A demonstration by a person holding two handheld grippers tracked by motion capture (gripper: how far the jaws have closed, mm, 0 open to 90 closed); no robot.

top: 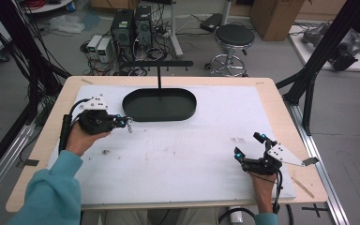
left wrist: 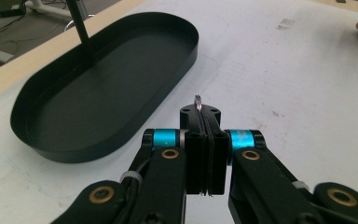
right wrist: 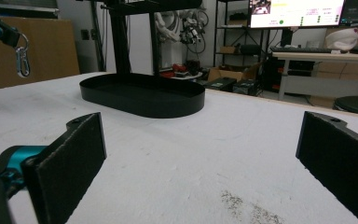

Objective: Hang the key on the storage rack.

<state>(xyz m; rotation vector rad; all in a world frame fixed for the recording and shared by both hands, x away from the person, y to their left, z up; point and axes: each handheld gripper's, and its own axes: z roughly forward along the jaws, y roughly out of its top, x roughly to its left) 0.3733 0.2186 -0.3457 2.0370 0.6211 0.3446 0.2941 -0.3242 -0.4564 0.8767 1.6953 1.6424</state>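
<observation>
My left gripper (top: pixel 122 122) pinches a small metal clasp (right wrist: pixel 22 61) by its top, at nine o'clock of the black tray (top: pixel 187 110); it dangles and could slip; my right gripper (top: pixel 249 146), at five o'clock, gapes empty.

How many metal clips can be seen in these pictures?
1. A small metal snap clip is held in the shut left gripper, in the air beside the black oval tray. Others could be hidden.
</observation>
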